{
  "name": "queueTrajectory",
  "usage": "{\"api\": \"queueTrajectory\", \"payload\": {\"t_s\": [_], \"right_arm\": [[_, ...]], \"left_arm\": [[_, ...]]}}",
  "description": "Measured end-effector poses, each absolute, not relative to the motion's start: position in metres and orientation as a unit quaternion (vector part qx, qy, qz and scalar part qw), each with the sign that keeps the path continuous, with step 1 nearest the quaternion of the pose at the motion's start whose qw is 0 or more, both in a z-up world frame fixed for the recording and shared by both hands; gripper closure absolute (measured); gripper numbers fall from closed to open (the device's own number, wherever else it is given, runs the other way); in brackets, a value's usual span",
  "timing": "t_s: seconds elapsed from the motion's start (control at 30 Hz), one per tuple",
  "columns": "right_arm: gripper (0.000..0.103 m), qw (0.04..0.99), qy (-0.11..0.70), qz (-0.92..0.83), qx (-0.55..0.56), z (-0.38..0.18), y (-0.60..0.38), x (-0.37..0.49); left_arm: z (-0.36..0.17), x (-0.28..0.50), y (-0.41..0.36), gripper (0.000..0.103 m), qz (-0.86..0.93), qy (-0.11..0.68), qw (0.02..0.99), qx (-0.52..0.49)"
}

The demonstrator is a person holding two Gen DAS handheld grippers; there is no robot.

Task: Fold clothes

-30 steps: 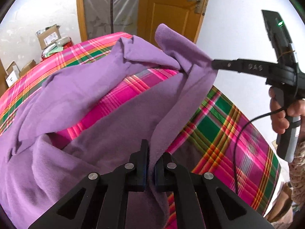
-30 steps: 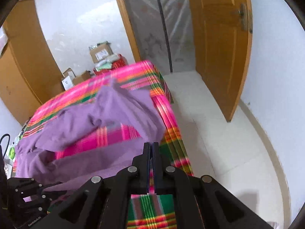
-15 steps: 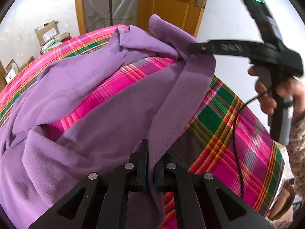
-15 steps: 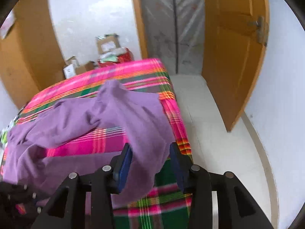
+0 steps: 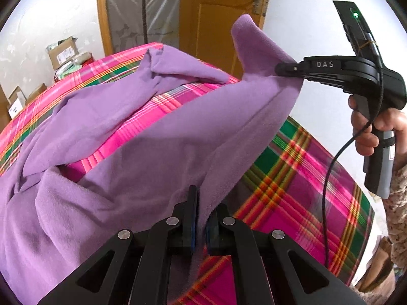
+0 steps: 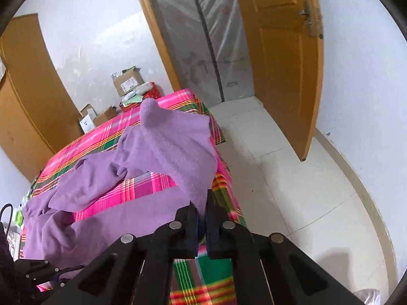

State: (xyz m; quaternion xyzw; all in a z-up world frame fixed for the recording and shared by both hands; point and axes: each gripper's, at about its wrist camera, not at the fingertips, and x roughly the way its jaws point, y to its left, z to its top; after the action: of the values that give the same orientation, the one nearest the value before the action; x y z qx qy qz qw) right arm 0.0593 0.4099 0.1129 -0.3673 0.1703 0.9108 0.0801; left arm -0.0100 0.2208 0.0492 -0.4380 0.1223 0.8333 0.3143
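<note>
Now both jaws pinch the purple garment (image 5: 157,152)'s edge, the right just closed; bare floor (image 6: 292,178) beside.

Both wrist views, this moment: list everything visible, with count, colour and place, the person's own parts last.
Purple fleece garment: one, spread and rumpled on the bed, its near edge lifted.
Pink-and-green plaid bedcover: one, over the bed.
Orange wooden door: one, open, right of the doorway.
Clear plastic curtain: one, hanging in the doorway.
Brown cardboard boxes: several, against the far white wall.
Left gripper: black, jaws shut on the garment.
Right gripper: black, jaws just closed on the garment.
Hand: one, holding the right gripper.
</note>
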Motion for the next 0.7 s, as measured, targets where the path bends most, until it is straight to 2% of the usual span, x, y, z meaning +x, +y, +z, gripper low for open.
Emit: {"api": "queueTrajectory", "payload": {"t_s": [0.33, 0.7], "right_arm": [[0.099, 0.100, 0.210, 0.906, -0.355, 0.103, 0.430, 0.115], [0.099, 0.121, 0.226, 0.898, -0.356, 0.092, 0.438, 0.134]], "left_arm": [[0.050, 0.024, 0.232, 0.098, 0.829, 0.137, 0.331, -0.430], [0.045, 0.042, 0.235, 0.096, 0.824, 0.140, 0.342, -0.430]]}}
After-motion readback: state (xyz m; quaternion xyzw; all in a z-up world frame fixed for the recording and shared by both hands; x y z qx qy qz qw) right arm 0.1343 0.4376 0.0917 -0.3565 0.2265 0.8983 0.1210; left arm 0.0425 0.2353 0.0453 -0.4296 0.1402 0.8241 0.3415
